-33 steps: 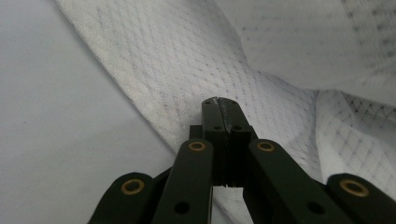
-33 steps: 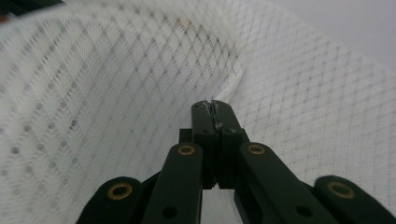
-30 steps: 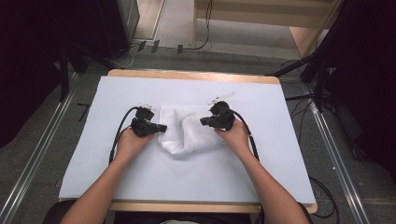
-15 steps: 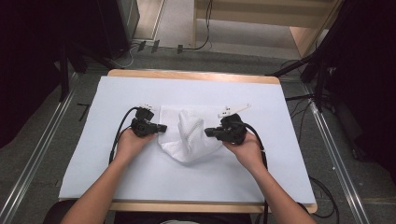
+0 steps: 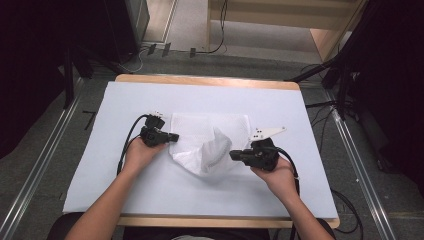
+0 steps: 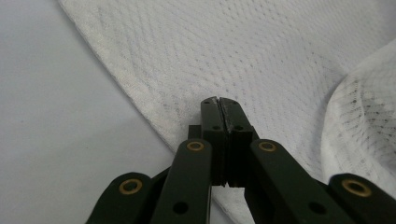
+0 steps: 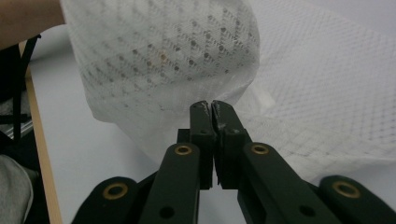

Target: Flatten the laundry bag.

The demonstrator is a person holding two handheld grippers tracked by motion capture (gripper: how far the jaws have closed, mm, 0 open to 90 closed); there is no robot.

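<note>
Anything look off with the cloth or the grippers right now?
Nothing damaged or spilled. The white cloth is only half flat: its far part lies smooth on the table cover, while the near right part bulges up in a puffed fold beside the right gripper. The left gripper rests shut at the cloth's left edge.

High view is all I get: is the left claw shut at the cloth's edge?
Observer: Yes. In the left gripper view the left claw has its jaws pressed together, with the tips over the cloth just inside its edge. I cannot tell whether any fabric is pinched.
Operator: And the right one?
Observer: The right claw is shut too. The raised fold rises straight from its tips, so it looks pinched.
Operator: What is the fabric like?
Observer: White open mesh with rows of small holes, plain in the right gripper view.
</note>
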